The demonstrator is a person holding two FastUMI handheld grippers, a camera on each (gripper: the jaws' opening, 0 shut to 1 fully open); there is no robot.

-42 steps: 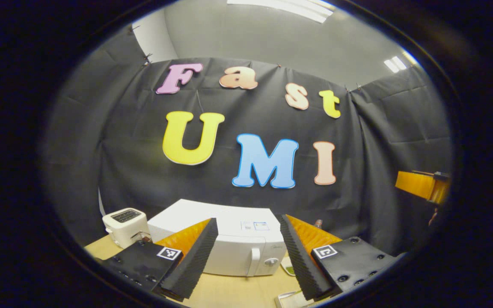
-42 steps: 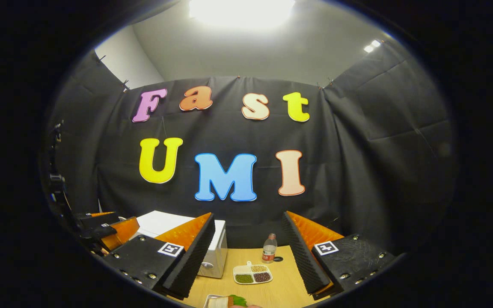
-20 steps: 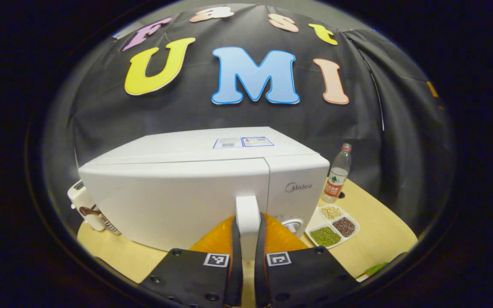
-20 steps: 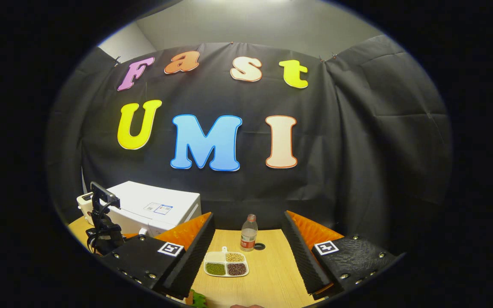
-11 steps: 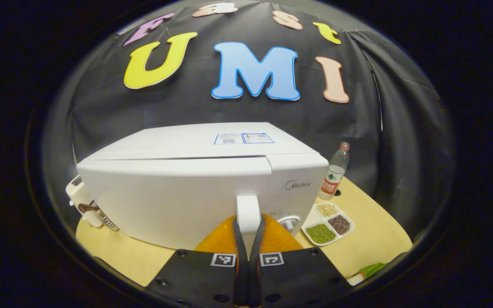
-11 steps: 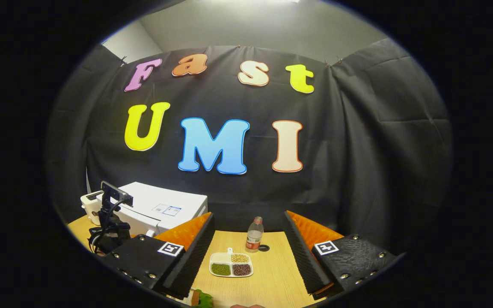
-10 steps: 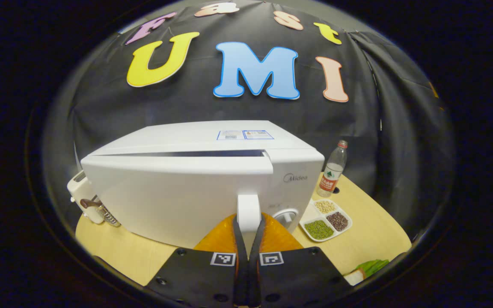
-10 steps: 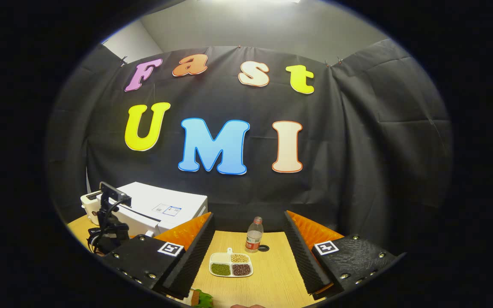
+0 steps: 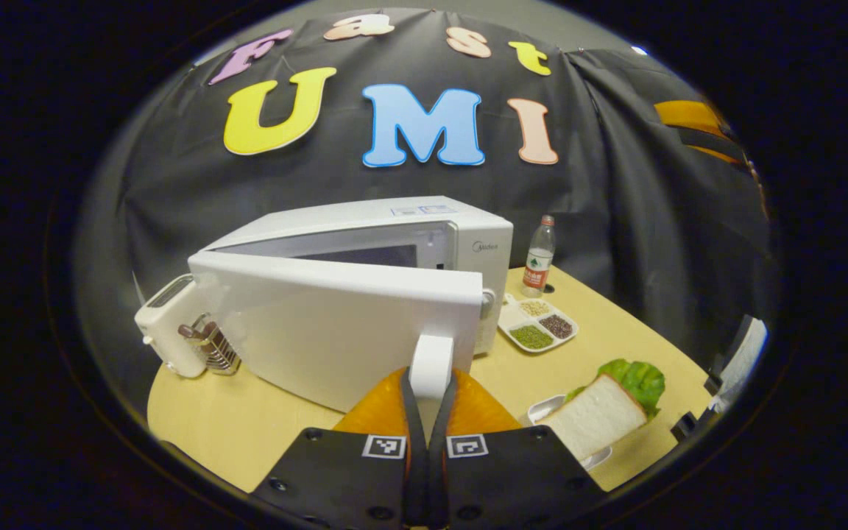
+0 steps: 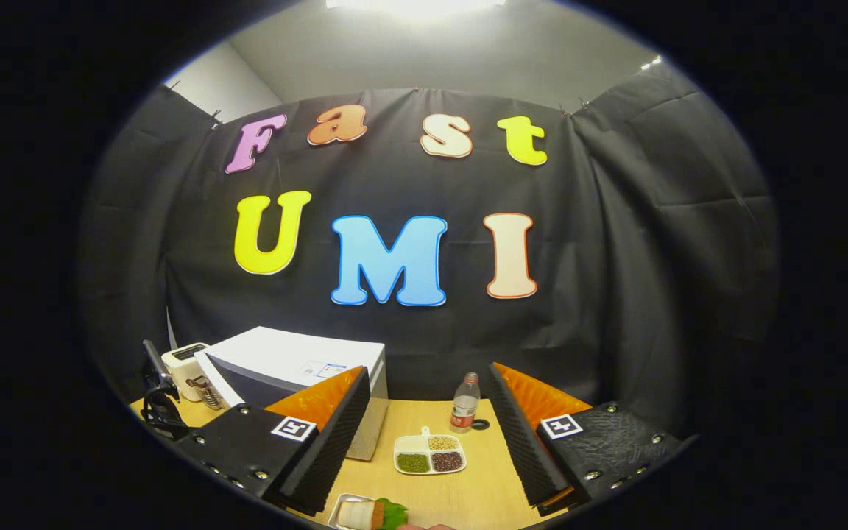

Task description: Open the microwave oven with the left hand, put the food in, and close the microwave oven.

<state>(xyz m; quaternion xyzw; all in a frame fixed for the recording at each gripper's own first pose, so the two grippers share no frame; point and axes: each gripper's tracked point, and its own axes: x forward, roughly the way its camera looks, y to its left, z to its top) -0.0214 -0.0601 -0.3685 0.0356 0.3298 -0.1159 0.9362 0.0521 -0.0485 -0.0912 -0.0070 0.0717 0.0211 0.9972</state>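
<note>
The left gripper [image 9: 428, 412] has its jaws clenched on the white door handle [image 9: 431, 358] of the microwave oven [image 9: 365, 294], whose door stands part open on the table [image 9: 247, 419]. "Midea" is printed on its front; its top stickers are too small to read. The sandwich [image 9: 604, 412] with lettuce sits in a white tray just right of the gripper. The right gripper [image 10: 424, 434] hangs with jaws spread wide, empty, above the table, the sandwich at the bottom edge below it. A bottle [image 9: 538, 254] with a red label stands behind a divided dish of beans [image 9: 538, 327].

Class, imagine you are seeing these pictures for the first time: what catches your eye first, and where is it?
The white microwave oven stands mid-table, its door swung partly open. The left gripper is clamped on the white door handle. To the right lies a white-bread sandwich with green lettuce in a tray.
</note>
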